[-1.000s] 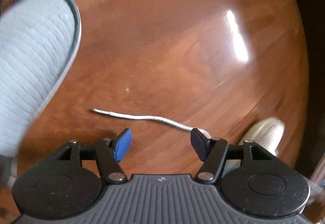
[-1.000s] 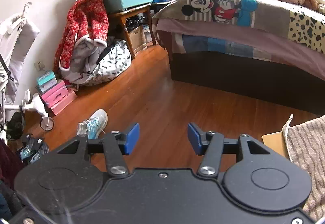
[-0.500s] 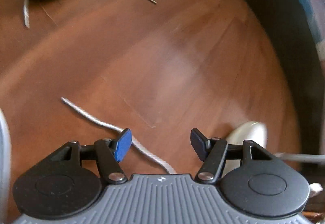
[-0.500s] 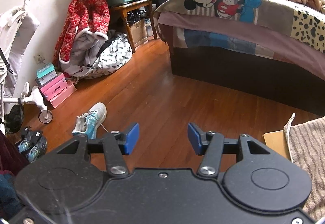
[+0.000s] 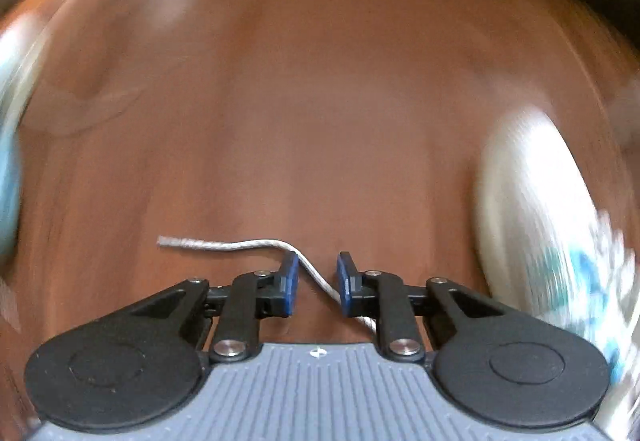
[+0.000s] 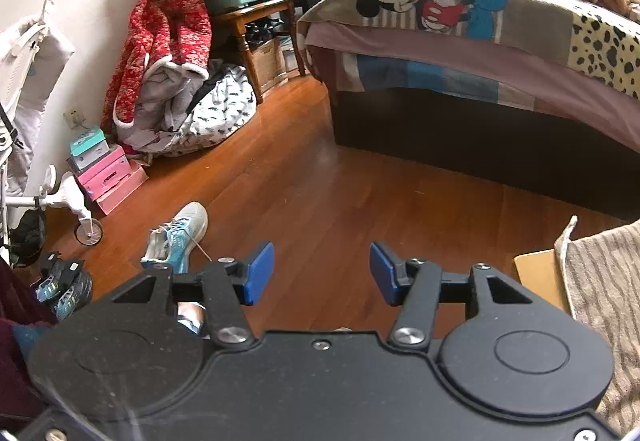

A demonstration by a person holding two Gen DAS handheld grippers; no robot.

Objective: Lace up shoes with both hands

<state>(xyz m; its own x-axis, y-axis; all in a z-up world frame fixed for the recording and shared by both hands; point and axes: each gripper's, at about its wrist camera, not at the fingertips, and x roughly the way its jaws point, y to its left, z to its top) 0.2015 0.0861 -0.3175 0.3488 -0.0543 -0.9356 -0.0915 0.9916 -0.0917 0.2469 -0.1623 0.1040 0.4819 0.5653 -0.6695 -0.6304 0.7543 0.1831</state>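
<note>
In the blurred left wrist view a white shoelace point(image 5: 240, 244) lies on the wooden floor point(image 5: 320, 101). It runs back between the blue pads of my left gripper point(image 5: 318, 277), whose jaws stand narrowly apart around it without clamping it. A pale shoe point(image 5: 532, 209) with teal marks smears past on the right, and a teal shape point(image 5: 8, 193) sits at the left edge. My right gripper point(image 6: 322, 273) hangs open and empty above the floor. A teal and white sneaker point(image 6: 178, 237) with loose laces lies beyond its left finger.
A bed point(image 6: 500, 53) with a dark base fills the right and back. A pile of clothes point(image 6: 168, 73), stacked boxes point(image 6: 104, 173) and a small table point(image 6: 256, 13) line the left wall. Dark shoes point(image 6: 64, 281) sit at lower left, a ribbed cloth point(image 6: 604, 289) at right.
The left gripper swung fast over the floor and its jaws narrowed around the lace, which now runs between the pads. The right gripper drifted slightly and stayed open.
</note>
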